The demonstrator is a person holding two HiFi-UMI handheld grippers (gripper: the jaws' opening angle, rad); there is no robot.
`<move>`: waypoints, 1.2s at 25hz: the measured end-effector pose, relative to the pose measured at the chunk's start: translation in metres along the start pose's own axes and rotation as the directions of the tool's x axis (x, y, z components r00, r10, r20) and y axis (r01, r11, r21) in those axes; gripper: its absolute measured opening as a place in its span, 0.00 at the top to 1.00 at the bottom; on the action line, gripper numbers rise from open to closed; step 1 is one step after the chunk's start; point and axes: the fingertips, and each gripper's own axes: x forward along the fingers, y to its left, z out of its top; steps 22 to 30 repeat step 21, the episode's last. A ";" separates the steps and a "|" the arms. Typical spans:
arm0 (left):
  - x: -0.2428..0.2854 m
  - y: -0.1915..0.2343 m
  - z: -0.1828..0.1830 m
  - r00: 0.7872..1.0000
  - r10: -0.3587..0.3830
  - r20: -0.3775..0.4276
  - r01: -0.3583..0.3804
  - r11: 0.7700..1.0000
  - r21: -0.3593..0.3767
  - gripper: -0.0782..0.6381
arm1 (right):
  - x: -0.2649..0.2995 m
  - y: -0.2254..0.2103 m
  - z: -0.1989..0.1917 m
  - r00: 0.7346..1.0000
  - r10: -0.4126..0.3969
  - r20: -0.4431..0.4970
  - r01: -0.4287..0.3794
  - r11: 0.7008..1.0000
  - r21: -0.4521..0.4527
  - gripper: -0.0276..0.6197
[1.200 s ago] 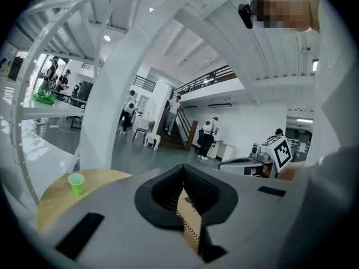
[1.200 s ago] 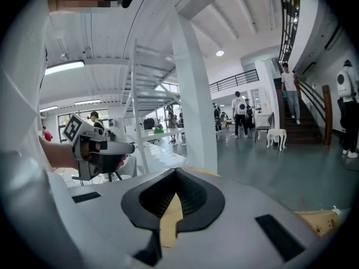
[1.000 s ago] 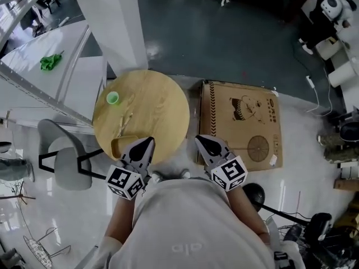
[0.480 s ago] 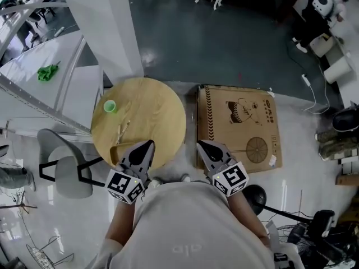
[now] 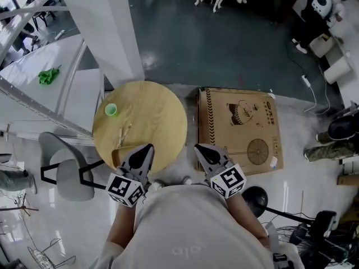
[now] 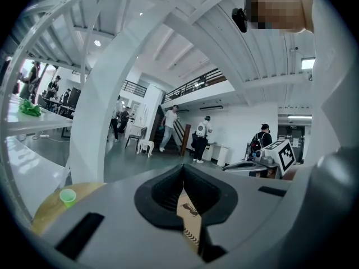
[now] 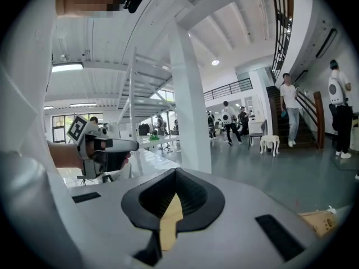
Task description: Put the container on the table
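Left gripper (image 5: 147,149) and right gripper (image 5: 198,149), held near the person's body: jaws pressed together, nothing between them. Tan container (image 5: 119,153): on the round table (image 5: 162,111), near edge, just left of the left gripper. Placement appears complete; next, likely only withdrawal.

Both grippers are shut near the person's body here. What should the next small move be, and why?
Probably nothing more than holding the left gripper and right gripper back. Both are shut and empty, and a tan container already seems to sit at the near edge of the round table, beside the left gripper. It is partly hidden, so this is tentative.
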 end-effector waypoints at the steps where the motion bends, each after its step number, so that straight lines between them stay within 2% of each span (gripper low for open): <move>1: -0.001 0.001 0.000 1.000 0.000 0.000 0.000 1.000 0.000 0.87 | 0.001 0.001 0.000 1.000 0.002 0.000 -0.002 1.000 -0.002 0.92; 30: -0.016 0.017 -0.005 1.000 0.029 -0.006 -0.029 1.000 -0.012 0.87 | 0.023 0.015 -0.006 0.999 0.029 -0.019 -0.028 0.999 0.014 0.92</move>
